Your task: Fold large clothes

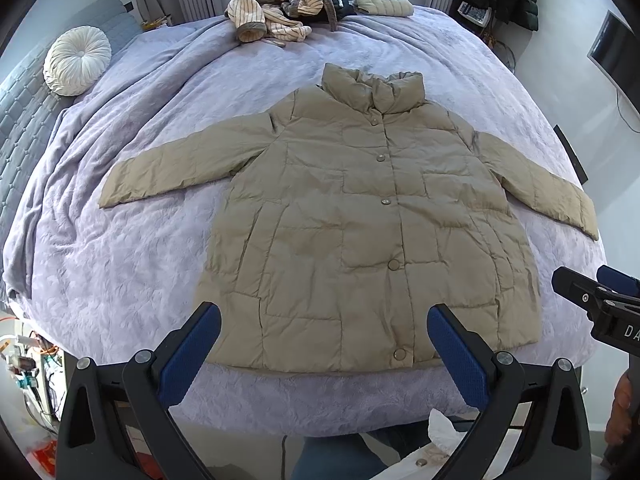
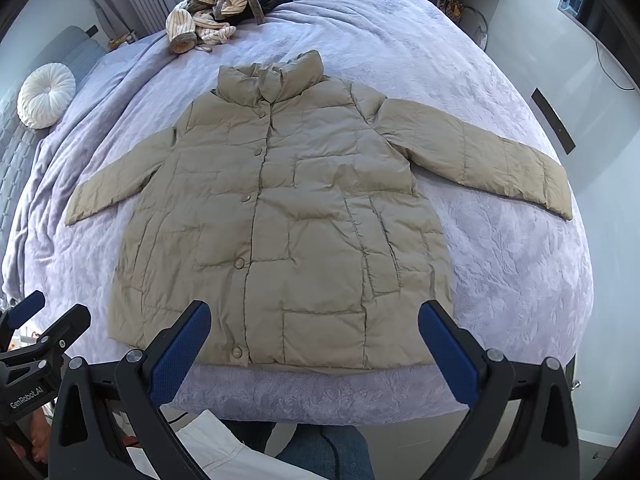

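Currently my left gripper point(image 1: 324, 344) hangs with its blue-padded jaws spread wide, holding nothing, above the hem of the beige quilted puffer jacket point(image 1: 360, 216). That jacket lies flat, front up, snapped closed, sleeves spread, on the lavender bedspread point(image 1: 140, 264). Beyond its collar sits a heap of striped cream clothes point(image 1: 272, 4). My right gripper point(image 2: 314, 340) is likewise spread wide and holding nothing, over the hem.
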Motion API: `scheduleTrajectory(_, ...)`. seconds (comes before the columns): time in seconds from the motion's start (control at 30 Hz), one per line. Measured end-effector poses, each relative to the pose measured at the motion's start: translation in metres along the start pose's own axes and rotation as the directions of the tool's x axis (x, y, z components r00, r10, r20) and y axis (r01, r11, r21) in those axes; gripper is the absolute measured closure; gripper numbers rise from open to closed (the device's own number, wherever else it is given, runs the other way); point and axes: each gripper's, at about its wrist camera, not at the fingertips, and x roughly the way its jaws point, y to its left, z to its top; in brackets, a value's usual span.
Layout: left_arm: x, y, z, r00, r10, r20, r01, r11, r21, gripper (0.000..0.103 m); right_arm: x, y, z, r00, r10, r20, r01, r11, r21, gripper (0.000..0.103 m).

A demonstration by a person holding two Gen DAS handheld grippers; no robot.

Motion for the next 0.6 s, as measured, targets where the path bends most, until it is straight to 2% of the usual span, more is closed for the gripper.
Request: scheduleTrajectory(0.6, -0.0012, 0.0048, 0.0000, 1.000, 0.004, -0.001, -0.004, 1.000, -0.002, 0.000, 0.0005, 0.0012, -0.0001, 1.000, -0.001, -0.002, 0.001, 1.000, 0.000, 0.000)
